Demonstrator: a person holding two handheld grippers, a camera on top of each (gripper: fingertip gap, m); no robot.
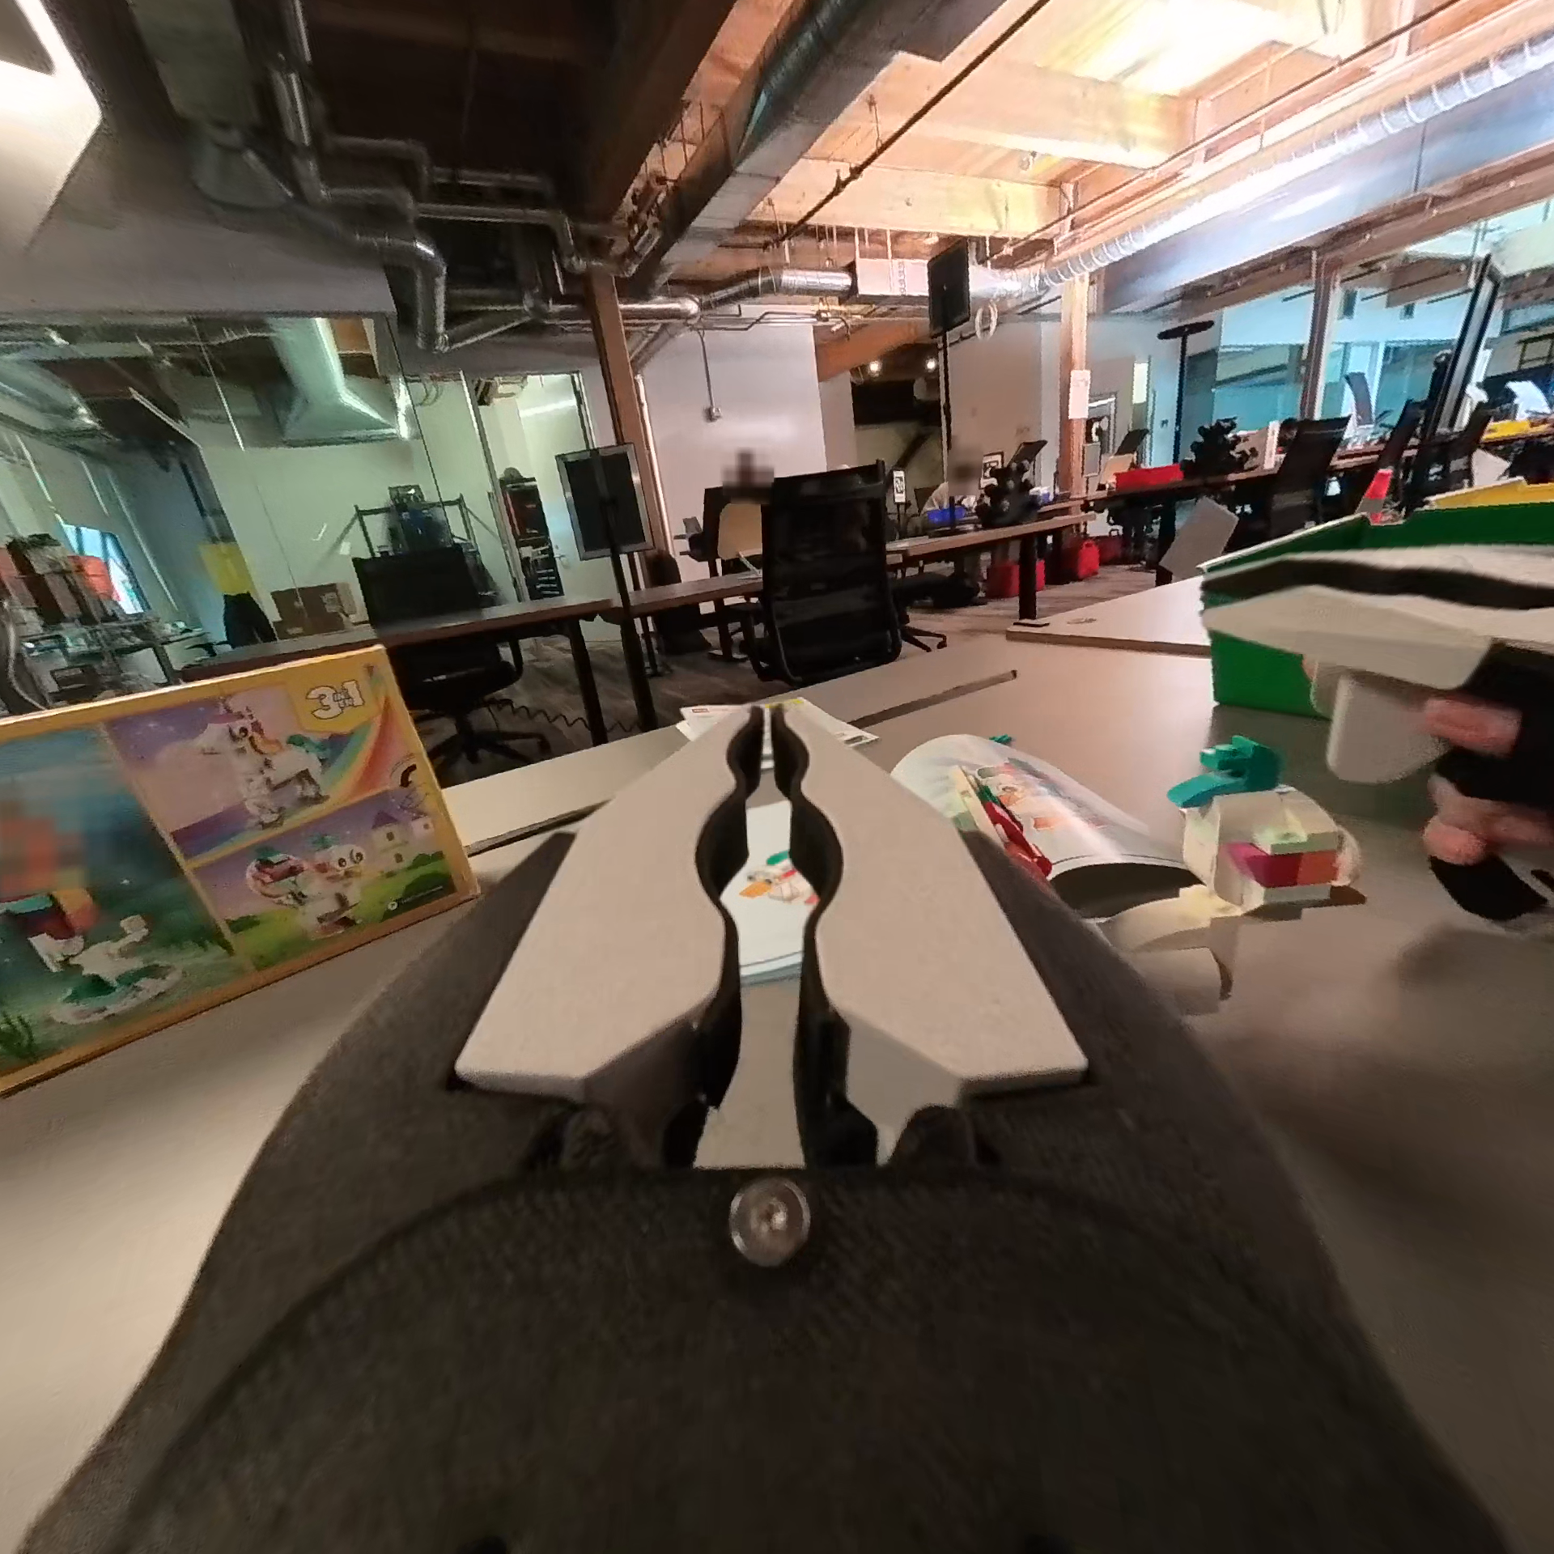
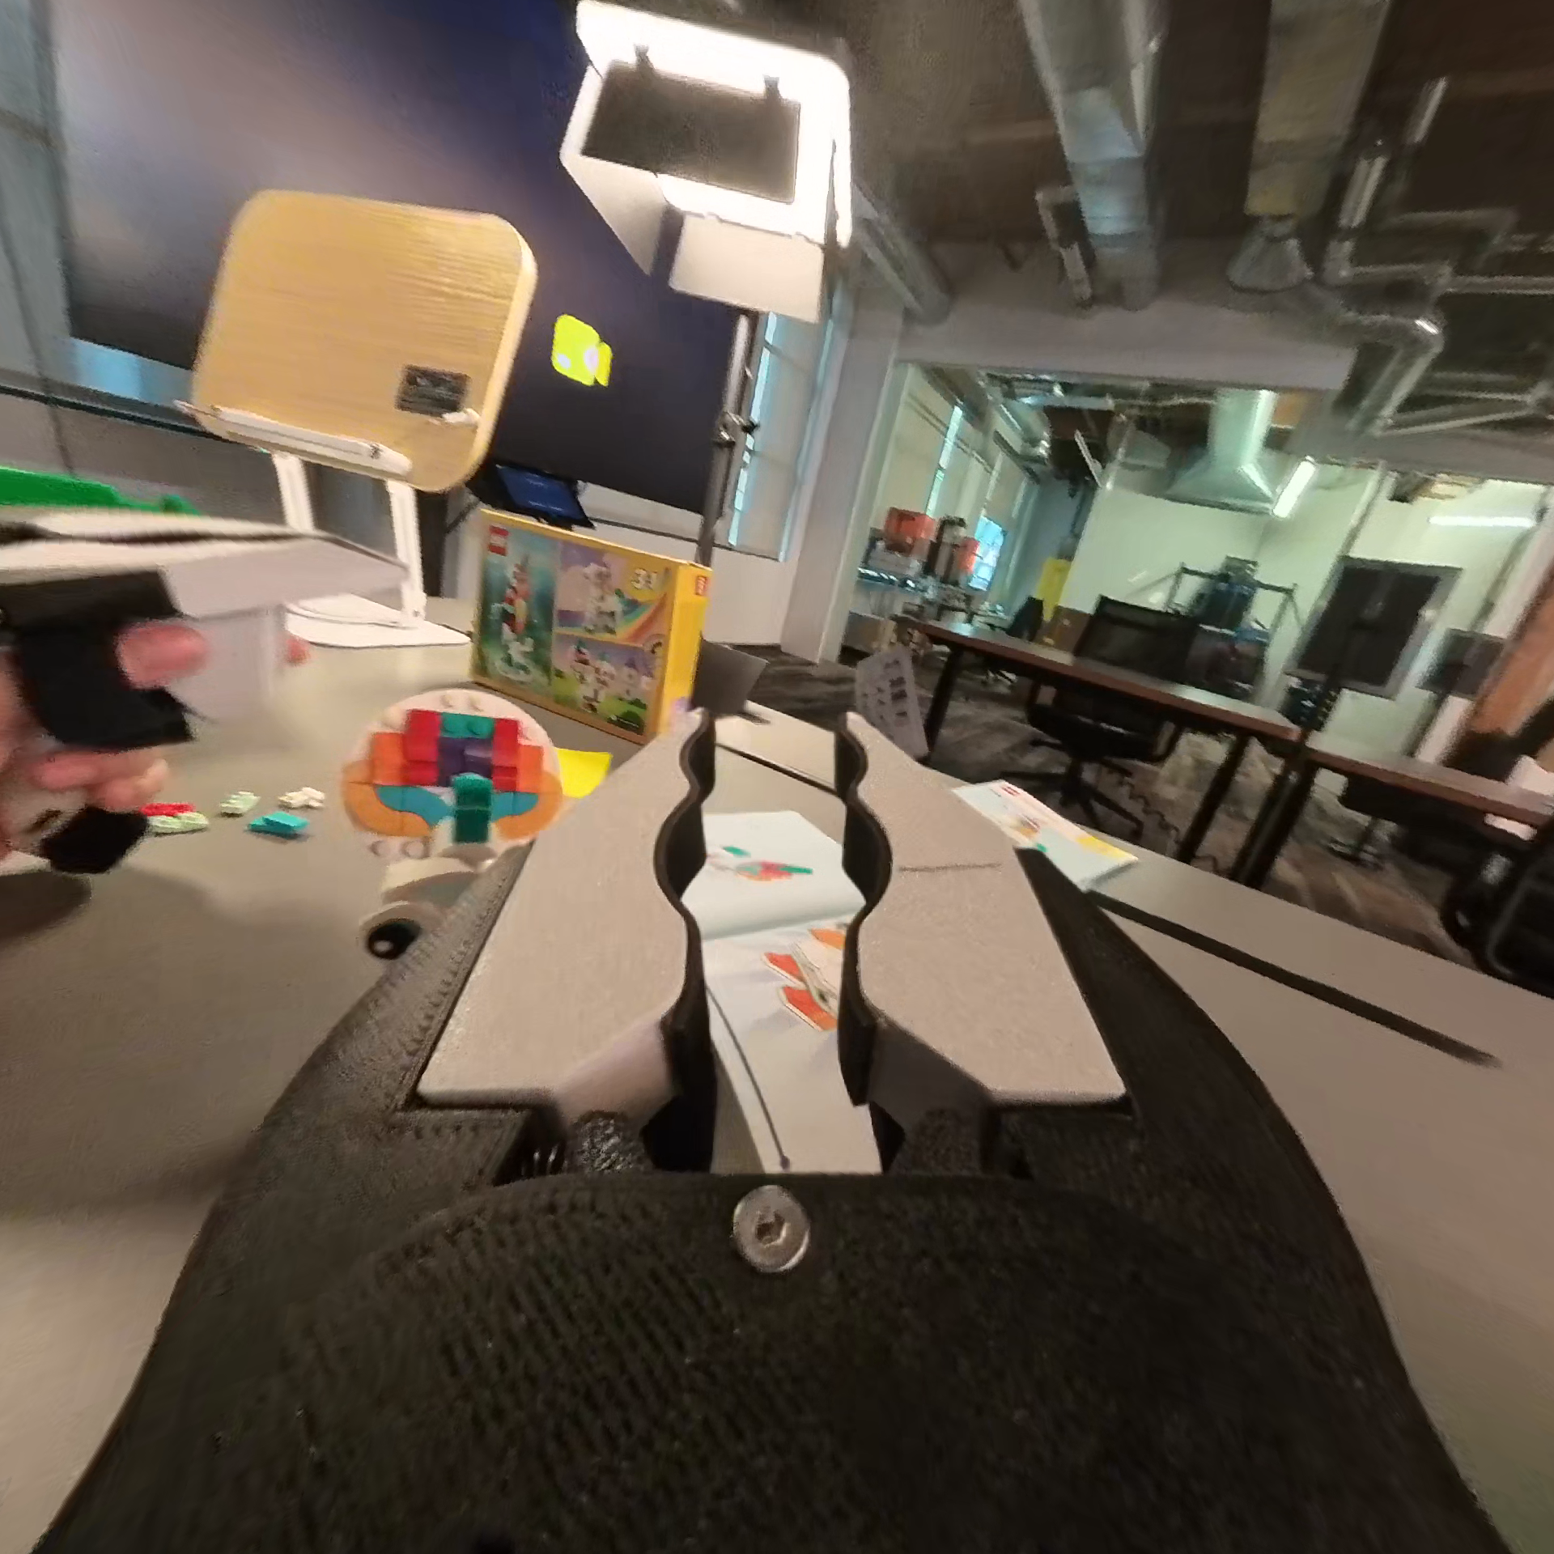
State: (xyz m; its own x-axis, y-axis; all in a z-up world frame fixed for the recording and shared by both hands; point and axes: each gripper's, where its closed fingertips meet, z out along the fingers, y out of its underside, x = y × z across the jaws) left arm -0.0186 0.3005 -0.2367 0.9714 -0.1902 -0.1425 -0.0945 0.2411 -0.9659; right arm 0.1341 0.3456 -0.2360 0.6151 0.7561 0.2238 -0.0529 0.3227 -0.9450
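My left gripper (image 1: 769,715) is shut and empty, held low over an open instruction booklet (image 1: 778,908) on the grey table (image 1: 1345,1093). My right gripper (image 2: 774,727) is open and empty, above the same booklet (image 2: 774,883). A small brick model (image 1: 1261,832), white with teal, red and orange parts, stands right of the left gripper. In the right wrist view the model (image 2: 454,782) is just left of the right gripper's left finger. Each gripper also shows in the other's view, held by a hand: the right gripper (image 1: 1211,589) and the left gripper (image 2: 370,559).
A yellow toy box (image 1: 210,841) (image 2: 589,647) stands at the table's far side. A green bin (image 1: 1261,681) sits behind the right gripper. Several loose bricks (image 2: 277,820) lie left of the model. A wooden tablet stand (image 2: 362,336), a second booklet (image 2: 1051,820) and a curled booklet (image 1: 1034,799) are nearby. Left tips to right tips: about 15 cm.
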